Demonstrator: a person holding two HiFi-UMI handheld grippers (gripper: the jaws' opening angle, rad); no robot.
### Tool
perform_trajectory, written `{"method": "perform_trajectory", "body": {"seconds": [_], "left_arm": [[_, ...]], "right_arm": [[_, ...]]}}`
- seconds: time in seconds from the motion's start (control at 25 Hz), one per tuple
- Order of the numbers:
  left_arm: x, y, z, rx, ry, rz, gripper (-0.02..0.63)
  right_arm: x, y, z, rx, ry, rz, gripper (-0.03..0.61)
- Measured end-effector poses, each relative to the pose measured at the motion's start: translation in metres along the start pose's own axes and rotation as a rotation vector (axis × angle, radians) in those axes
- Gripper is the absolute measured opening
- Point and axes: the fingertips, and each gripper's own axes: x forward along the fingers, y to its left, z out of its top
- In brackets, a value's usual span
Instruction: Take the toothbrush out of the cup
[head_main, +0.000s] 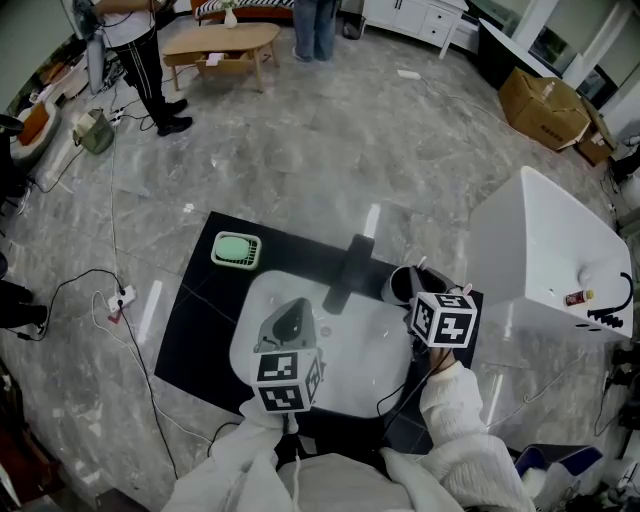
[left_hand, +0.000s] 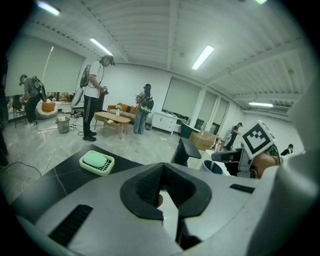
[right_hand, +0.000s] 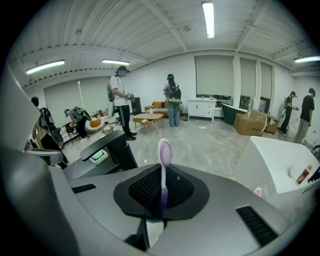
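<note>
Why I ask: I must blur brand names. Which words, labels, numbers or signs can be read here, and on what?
No text can be read in any view.
Red label on the white fixture: too small to read.
Cardboard boxes: any print is too blurred to read.
Marker cubes: black-and-white square patterns only, no letters or numbers.

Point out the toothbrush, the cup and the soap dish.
toothbrush (right_hand: 163, 176): right gripper view, on the neck just below the bristle head.
cup (head_main: 398, 288): head view, on its dark body.
soap dish (left_hand: 95, 169): left gripper view, on its pale front wall, under the green soap.
</note>
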Motion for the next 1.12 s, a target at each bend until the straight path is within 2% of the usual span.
{"method": "perform_trajectory", "body": {"seconds": [0.48,0.92,1.12], "left_arm": [[-0.007,-0.012,0.010,0.015,-0.025,-0.041,-0.002],[-0.022,-0.032,0.033,0.058,-0.078,-0.108,-0.002],[-0.030,-0.046,0.043,0.087,-0.098,-0.156,-0.002]], "right_arm": [[-0.031,0.004,0.023,0.026,-0.092,-0.012,0.038],[-0.091,0.002,0.069,0.085,-0.277,-0.060,0.038],[-0.119,0.002,0.078,0.104,-0.322,-0.090,0.038]]}}
